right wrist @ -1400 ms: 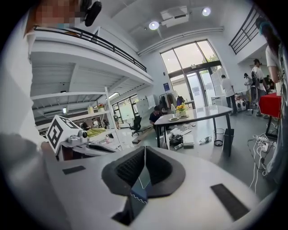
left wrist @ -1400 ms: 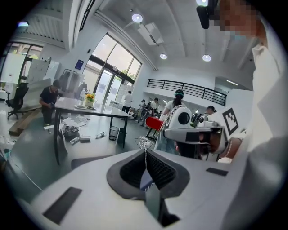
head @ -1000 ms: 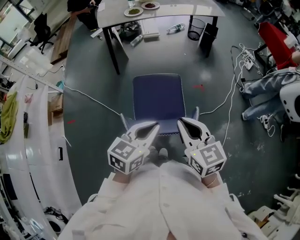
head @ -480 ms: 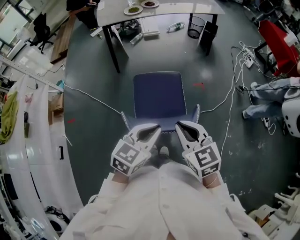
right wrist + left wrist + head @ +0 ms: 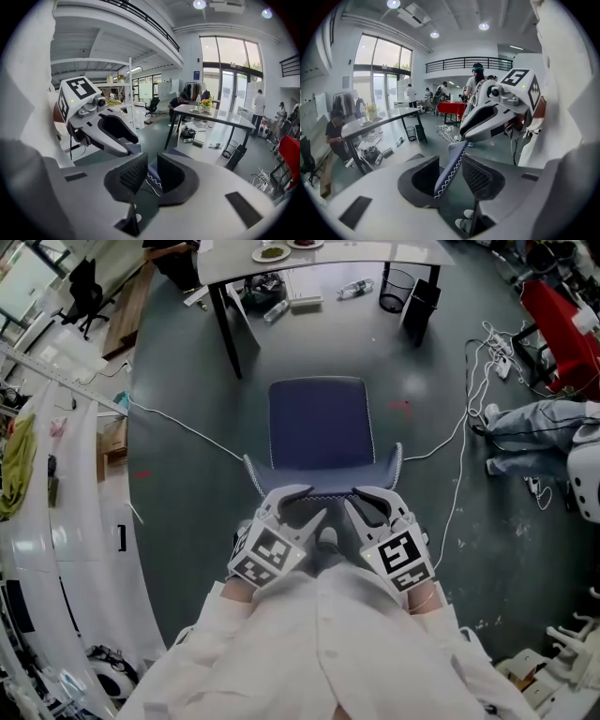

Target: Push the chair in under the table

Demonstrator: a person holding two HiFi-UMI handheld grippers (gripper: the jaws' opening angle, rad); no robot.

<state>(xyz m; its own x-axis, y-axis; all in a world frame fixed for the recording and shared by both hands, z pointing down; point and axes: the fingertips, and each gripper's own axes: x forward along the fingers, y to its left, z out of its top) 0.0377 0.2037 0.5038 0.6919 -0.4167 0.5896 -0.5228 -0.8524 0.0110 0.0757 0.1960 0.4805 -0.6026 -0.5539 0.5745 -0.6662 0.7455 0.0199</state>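
The chair, with its blue seat (image 5: 319,423), stands a little short of the grey table (image 5: 375,253), and its thin stitched back (image 5: 323,494) is nearest me. Both grippers are at the top edge of that back. My left gripper (image 5: 318,502) has its jaws opening, and the back's edge (image 5: 453,161) stands in the gap with the pads apart from it. My right gripper (image 5: 349,498) is just opening: a narrow gap shows, with the stitched edge (image 5: 153,183) low in it, not pressed. In each gripper view, left (image 5: 450,177) and right (image 5: 151,174), the other gripper shows alongside.
Under the table are a black mesh bin (image 5: 397,289), a bottle (image 5: 354,287) and clutter. White cables (image 5: 452,442) run over the floor on both sides of the chair. A seated person's legs (image 5: 534,418) are at the right and a white curved counter (image 5: 66,521) at the left.
Both grippers came down and forward onto the chair back's top edge. The left jaws, shut before, now stand apart round the edge. The chair has not moved.
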